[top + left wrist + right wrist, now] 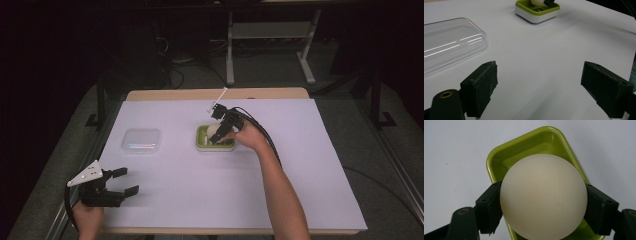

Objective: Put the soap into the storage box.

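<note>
- The right gripper (543,210) clamps a cream ball (543,196), one jaw pressed against each side.
- The ball sits over the green tray (524,147), near the middle of the worktop (300,165) towards its far edge.
- The left gripper (539,90) hangs wide open and holds nothing, by the near left corner.
- A clear lid (446,47) lies near it.

Ball (543,196) over dish (201,139) at table (310,165) centre; lid (142,140) left of dish; left gripper (127,181) near front-left corner
</note>
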`<state>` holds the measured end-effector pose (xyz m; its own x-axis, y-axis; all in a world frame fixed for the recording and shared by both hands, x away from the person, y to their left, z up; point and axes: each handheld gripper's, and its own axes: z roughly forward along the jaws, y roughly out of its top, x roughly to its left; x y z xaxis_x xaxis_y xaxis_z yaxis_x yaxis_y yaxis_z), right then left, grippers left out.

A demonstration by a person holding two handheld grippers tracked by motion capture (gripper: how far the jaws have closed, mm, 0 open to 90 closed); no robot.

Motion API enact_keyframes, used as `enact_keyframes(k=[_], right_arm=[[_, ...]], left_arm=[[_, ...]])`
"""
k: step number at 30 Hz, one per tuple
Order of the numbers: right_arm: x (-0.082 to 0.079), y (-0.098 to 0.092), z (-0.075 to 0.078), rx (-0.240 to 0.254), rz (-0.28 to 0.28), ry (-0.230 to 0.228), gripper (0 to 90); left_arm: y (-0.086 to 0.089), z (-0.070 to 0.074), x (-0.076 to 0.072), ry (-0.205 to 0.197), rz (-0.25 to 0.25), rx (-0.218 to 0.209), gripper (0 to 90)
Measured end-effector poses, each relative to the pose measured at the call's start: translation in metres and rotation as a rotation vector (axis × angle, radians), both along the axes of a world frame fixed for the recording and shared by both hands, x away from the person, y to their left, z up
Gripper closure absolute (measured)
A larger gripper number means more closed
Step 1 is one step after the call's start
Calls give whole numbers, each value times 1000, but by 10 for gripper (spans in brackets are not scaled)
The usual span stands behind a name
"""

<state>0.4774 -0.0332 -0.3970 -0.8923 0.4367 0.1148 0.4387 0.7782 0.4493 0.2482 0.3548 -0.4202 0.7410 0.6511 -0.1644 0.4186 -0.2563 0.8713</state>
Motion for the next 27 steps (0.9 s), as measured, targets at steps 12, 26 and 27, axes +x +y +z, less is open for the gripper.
enact_keyframes(k=[12, 26, 27], right_arm=[[0, 2, -5, -15, 6, 10, 245], [0, 1, -5, -12, 0, 8, 245], [0, 2, -5, -14, 2, 7, 244]], left_arm=[[0, 0, 0, -1, 1, 0, 132], [0, 0, 0, -2, -1, 3, 132], [0, 0, 0, -2, -1, 3, 132]])
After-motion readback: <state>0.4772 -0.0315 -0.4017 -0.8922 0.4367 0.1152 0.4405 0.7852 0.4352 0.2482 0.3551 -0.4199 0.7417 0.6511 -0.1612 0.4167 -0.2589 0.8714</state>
